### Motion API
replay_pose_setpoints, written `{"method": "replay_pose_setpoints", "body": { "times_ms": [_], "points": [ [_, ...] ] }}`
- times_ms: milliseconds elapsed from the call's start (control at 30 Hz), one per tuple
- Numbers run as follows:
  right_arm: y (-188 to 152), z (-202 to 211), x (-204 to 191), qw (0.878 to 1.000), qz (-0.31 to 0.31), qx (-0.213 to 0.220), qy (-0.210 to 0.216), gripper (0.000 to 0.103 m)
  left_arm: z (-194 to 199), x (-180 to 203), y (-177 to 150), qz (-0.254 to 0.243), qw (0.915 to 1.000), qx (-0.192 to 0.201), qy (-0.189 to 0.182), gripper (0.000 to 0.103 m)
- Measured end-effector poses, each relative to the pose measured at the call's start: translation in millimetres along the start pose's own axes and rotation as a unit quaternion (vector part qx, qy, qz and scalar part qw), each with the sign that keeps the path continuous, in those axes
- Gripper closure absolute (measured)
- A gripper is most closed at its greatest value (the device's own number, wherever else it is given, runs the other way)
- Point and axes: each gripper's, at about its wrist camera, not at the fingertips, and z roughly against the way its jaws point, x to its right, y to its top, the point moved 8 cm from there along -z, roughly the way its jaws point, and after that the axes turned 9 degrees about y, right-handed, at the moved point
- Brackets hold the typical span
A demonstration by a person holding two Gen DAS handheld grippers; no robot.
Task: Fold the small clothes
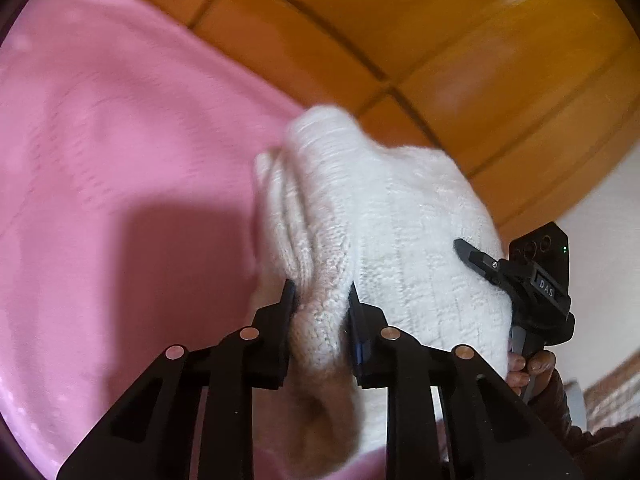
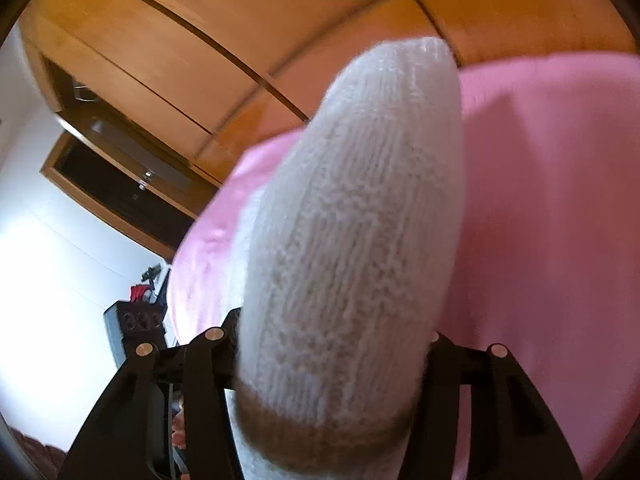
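Left gripper [image 1: 322, 292] closed to a narrow gap on a bunched fold of a white knitted garment [image 1: 384, 216], both pads pressed into the wool near its lower edge. Garment lifted off the pink bedspread [image 1: 120, 140], hanging and draped forward from the grip, ribbed knit visible, a rounded end pointing away toward the wooden wardrobe [image 1: 460, 40]. Right gripper [image 1: 476, 258] seen from the left wrist view at the garment's far right side, one dark finger lying against the knit; a hand [image 1: 532, 368] on its handle below, fingers curled round the grip. From the right wrist view, same white knitted garment [image 2: 352, 220] filling the centre, standing up between the right gripper's [image 2: 334, 336] two fingers and hiding both fingertips; jaws at a middling width, fabric filling the space between them, actual pressure of the pads on the wool not discernible. Tan-tinted band noted across the knit near the bottom of that view. Pink bedspread [image 2: 540, 200] beneath and to the right of the garment. Wooden wardrobe [image 2: 240, 20] with panelled doors behind, white wall [image 2: 48, 240] to the left, a dark device [image 2: 136, 322] low at the left edge, identity not determinable. Both views softened by blur.
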Motion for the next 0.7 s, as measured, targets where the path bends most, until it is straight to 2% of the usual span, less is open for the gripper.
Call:
{"method": "replay_pose_setpoints", "body": {
  "times_ms": [167, 267, 367, 433, 467, 533, 567, 633, 667, 700],
  "points": [
    [18, 83, 7, 0.997, 0.015, 0.074, -0.025, 0.054, -34, 80, 6, -0.071, 0.9961, -0.029, -0.043, 0.081],
    [31, 143, 35, 0.991, 0.001, 0.123, -0.060, 0.054, -72, 143, 13, -0.127, 0.9887, -0.049, -0.065, 0.081],
    [34, 200, 77, 0.982, -0.027, 0.159, -0.100, 0.054, -115, 210, 7, -0.183, 0.9766, -0.077, -0.082, 0.081],
    [29, 228, 110, 0.975, -0.053, 0.170, -0.136, 0.051, -149, 248, -4, -0.218, 0.9678, -0.101, -0.077, 0.081],
    [19, 244, 138, 0.967, -0.074, 0.168, -0.178, 0.048, -165, 261, -12, -0.232, 0.9636, -0.113, -0.070, 0.081],
    [-3, 258, 178, 0.955, -0.113, 0.155, -0.226, 0.042, -201, 280, -33, -0.275, 0.9518, -0.135, -0.020, 0.081],
    [-12, 262, 190, 0.950, -0.131, 0.152, -0.238, 0.033, -213, 284, -41, -0.290, 0.9473, -0.137, -0.002, 0.081],
    [-28, 275, 203, 0.942, -0.152, 0.166, -0.249, 0.021, -222, 292, -46, -0.297, 0.9470, -0.121, 0.019, 0.079],
    [-32, 293, 199, 0.936, -0.141, 0.187, -0.263, 0.015, -220, 294, -47, -0.297, 0.9479, -0.114, 0.023, 0.079],
    [-33, 301, 193, 0.930, -0.129, 0.199, -0.282, 0.015, -217, 293, -47, -0.300, 0.9480, -0.103, 0.032, 0.079]
  ]
}}
